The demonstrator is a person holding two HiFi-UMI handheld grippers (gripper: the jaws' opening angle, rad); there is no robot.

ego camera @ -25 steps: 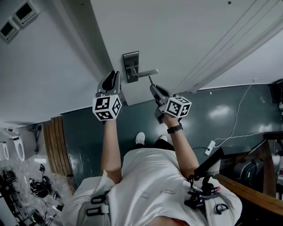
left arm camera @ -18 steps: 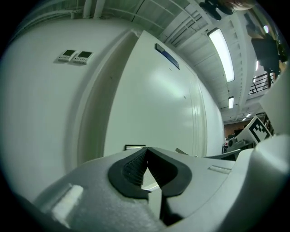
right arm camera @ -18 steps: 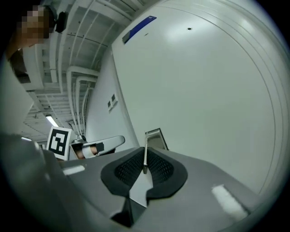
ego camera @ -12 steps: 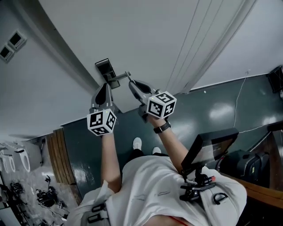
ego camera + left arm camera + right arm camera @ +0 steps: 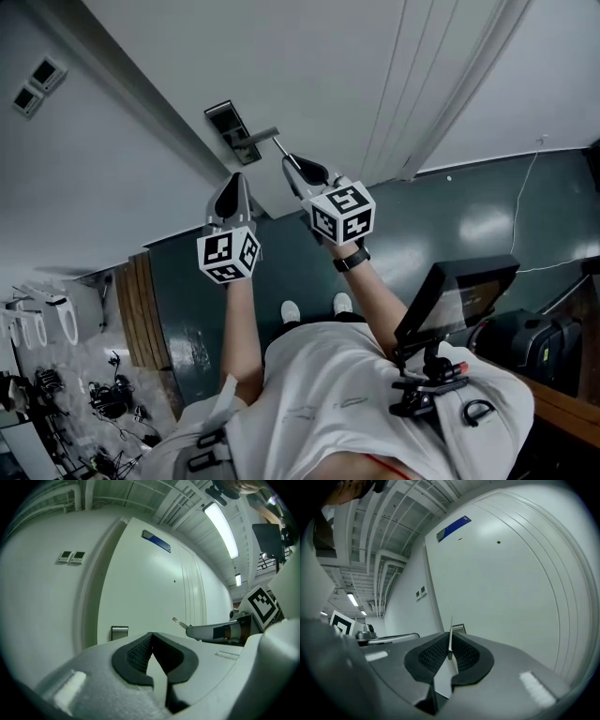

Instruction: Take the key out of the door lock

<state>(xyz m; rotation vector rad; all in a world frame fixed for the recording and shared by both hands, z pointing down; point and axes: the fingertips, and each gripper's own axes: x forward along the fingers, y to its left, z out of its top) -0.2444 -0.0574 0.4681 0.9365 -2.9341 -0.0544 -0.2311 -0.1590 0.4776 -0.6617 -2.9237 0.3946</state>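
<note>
Change: left gripper (image 5: 235,180) jaws brought together on nothing, wider a second ago | right gripper (image 5: 290,161) kept clenched on key (image 5: 279,147) | key held upper centre, clear of lock (image 5: 223,117) just left | removal judged done

Head camera steeply downward; each gripper camera close behind its jaws; all toward one door (image 5: 319,84).

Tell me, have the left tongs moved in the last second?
Yes: the left tongs dropped from beside the lock plate to below its lower end.
</note>
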